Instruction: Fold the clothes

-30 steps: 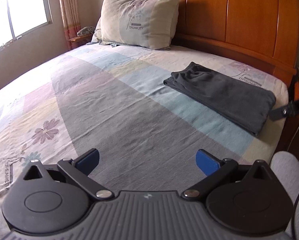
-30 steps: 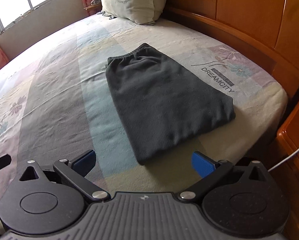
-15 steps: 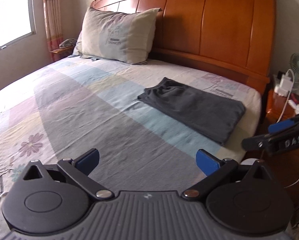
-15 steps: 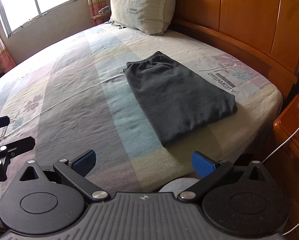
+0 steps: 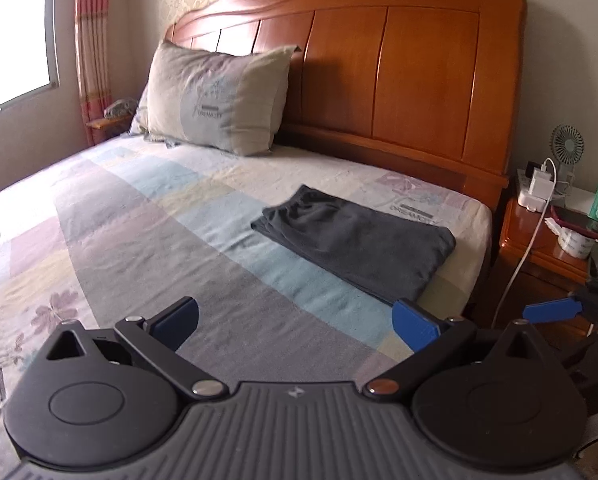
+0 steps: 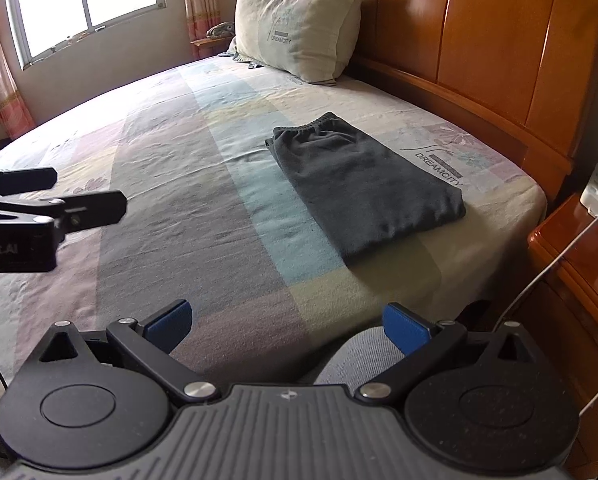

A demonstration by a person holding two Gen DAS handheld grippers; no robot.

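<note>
A dark grey garment (image 5: 355, 242) lies folded into a flat rectangle on the bed near its right edge, waistband toward the pillow; it also shows in the right wrist view (image 6: 363, 184). My left gripper (image 5: 297, 322) is open and empty, held above the bed well short of the garment. My right gripper (image 6: 287, 326) is open and empty, back over the bed's near edge. Neither touches the garment. The left gripper's fingers (image 6: 83, 208) show at the left of the right wrist view, and a blue pad of the right gripper (image 5: 553, 310) shows at the right of the left wrist view.
The bed's patterned sheet (image 5: 139, 248) spreads left of the garment. A pillow (image 5: 215, 100) leans on the wooden headboard (image 5: 399, 72). A nightstand (image 5: 547, 248) at the right holds a fan, charger, cable, phone and bottle. A grey-clad knee (image 6: 359, 356) is below the right gripper.
Both grippers have pulled back and risen away from the bed, so the garment looks farther off. The garment has not moved. Both stay open.
</note>
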